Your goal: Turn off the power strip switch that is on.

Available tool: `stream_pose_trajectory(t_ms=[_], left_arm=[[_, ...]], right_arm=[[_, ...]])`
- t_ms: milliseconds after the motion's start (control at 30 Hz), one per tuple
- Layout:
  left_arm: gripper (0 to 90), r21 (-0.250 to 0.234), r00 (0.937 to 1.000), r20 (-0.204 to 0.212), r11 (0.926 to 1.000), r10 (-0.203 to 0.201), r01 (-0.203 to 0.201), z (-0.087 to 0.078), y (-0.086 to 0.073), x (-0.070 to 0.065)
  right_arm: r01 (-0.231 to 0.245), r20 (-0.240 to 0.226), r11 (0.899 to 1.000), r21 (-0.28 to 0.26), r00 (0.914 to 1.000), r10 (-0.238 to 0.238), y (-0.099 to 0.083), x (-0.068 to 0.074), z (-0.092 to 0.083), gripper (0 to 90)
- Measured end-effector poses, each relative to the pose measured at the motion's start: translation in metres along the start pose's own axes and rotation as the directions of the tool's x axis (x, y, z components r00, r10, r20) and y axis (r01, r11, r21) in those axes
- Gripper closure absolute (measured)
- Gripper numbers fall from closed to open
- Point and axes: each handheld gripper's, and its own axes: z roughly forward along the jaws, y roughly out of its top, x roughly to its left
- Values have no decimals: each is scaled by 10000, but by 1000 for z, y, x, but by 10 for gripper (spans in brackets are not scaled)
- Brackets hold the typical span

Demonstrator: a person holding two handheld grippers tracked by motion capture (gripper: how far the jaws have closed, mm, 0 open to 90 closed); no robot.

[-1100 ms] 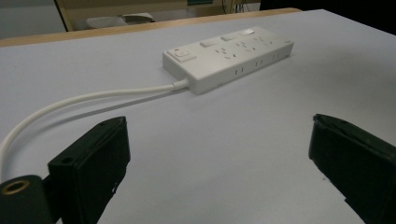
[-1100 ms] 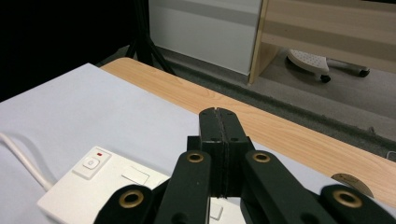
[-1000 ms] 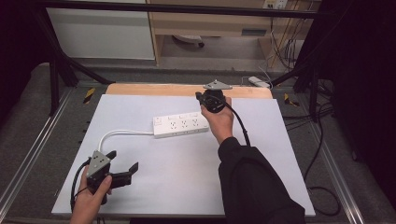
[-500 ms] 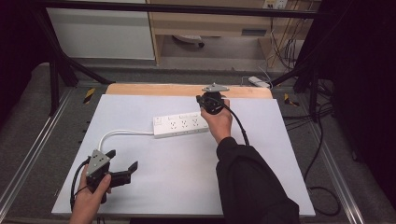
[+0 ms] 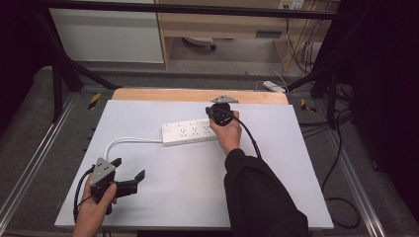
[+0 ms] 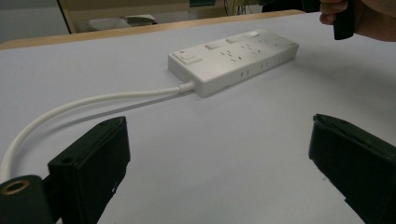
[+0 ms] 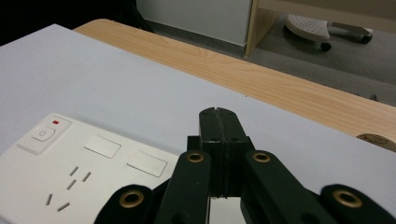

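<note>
White power strip on table, right gripper above its 3 o'clock end.
Rectangular, switched, cord trailing toward 9 o'clock; jaws pressed together, empty.

Beyond the table's far edge we see a white cabinet and a wooden shelf unit.

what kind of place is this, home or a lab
Most likely a lab or workshop recording bench, not a home: a bare white table top on a metal frame, loose cables across a grey floor, and a lone white power strip as the test piece.
</note>
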Motion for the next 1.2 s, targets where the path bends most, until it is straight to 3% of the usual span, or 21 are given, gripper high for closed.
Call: stream_pose_trajectory(t_ms=[467,700,1200], left_arm=[[54,-28,10000,-38,10000,-17,17,0,0,0],[54,-125,9998,-19,9997,-190,189,-2,0,1],[54,-63,10000,-25,10000,-45,45,-1,0,-1]], right_arm=[[-184,103,9996,202,9998,182,-7,-4,4,900],[39,77,9993,364,10000,-42,-12,-1,7,900],[-245,315,9975,665,9993,225,-26,-8,7,900]])
